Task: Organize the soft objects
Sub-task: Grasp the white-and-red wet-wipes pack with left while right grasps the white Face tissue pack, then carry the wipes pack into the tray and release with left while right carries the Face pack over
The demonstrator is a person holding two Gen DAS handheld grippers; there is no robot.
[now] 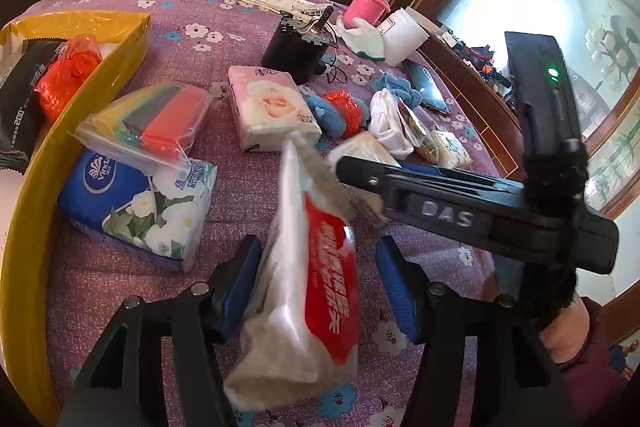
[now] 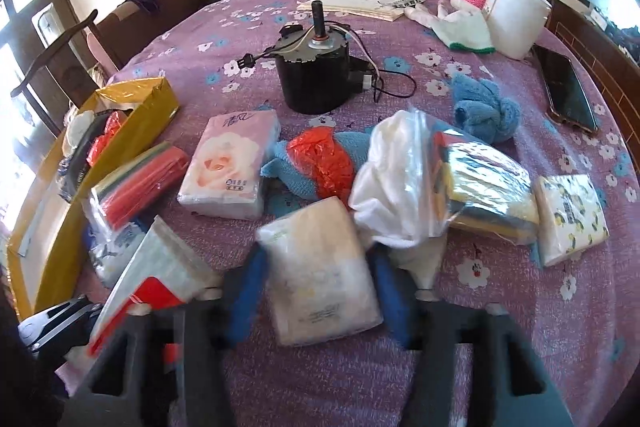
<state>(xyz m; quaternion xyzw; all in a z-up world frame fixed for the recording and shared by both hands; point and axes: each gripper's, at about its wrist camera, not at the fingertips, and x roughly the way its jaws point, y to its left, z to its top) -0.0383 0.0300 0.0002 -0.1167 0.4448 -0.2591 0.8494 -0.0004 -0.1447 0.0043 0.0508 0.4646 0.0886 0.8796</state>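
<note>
While jaws flank it (blurred), tissue pack [image 2: 320,275].

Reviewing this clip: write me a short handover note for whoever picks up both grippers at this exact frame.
Left gripper: a red-and-white tissue pack stands between its open fingers; contact unclear.
Right gripper: a cream tissue pack lies between its fingers; blurred, grip uncertain.
Done: the yellow box at left already holds a black pack and an orange plastic bag.
Left on the purple cloth: blue Vinda pack, zip bag of coloured cloths, pink rose tissue pack, blue towels, white cloth, bagged sponges, lemon-print pack.
</note>
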